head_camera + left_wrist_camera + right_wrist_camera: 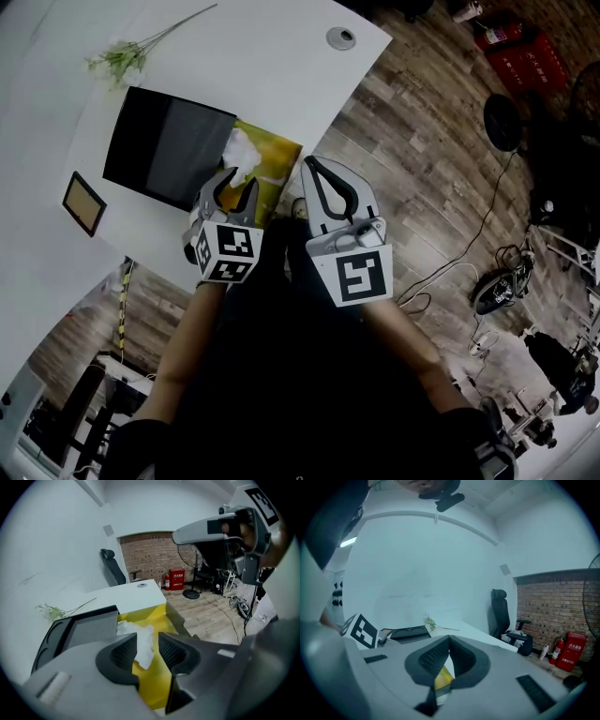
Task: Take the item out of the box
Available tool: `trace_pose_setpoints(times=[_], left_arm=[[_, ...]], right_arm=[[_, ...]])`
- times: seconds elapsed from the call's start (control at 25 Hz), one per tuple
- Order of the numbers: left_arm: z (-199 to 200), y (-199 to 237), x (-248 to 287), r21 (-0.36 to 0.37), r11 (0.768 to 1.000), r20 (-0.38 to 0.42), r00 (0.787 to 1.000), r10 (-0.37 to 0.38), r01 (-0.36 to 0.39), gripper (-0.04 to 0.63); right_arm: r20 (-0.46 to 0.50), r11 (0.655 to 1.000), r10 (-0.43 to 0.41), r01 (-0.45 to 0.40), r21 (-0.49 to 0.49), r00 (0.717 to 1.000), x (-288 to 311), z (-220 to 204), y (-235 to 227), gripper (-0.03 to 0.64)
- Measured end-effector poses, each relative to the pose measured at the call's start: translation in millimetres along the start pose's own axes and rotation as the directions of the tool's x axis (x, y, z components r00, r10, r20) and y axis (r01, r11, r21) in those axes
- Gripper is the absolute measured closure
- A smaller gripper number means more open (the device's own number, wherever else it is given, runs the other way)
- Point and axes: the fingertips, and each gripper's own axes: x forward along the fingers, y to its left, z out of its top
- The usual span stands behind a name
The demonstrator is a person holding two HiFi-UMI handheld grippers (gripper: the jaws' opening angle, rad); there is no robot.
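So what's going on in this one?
A person holds a gripper in each hand over an open yellow box on the white table, with its black lid folded back alongside. The left claw is open and aimed at the crumpled white paper inside, gripping nothing. The right claw is shut and empty.

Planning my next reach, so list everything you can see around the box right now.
table: one, white, under everything
box: one, black and yellow, table's near edge
paper: one wad, white, on the yellow part
flower sprig: one, green, far end of the table
picture frame: one, brown, left of box
cable port: one, grey, in the tabletop
office chair: one, black, by the wall
fire extinguisher: one, red, by brick wall
left tongs: open, empty, aimed at the paper
right tongs: shut, empty
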Motion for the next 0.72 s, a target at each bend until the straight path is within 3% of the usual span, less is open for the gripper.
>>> trace_pose_setpoints(times=[0.32, 0.72], left_arm=[[-13.6, -4.4, 17.3, 0.056, 0.998, -0.141, 0.990, 0.019, -0.012, 0.443], [-24.8, -2.0, 34.2, 0.114, 0.993, -0.274, 0.959, 0.067, -0.037, 0.443]], right_arm=[[-0.006, 1.000, -0.007, 0.007, 0.012, 1.000, 0.0, -7.8, -12.4, 0.604], [-0.013, 0.999, -0.006, 0.006, 0.031, 1.000, 5.3, -12.3, -28.5, 0.604]])
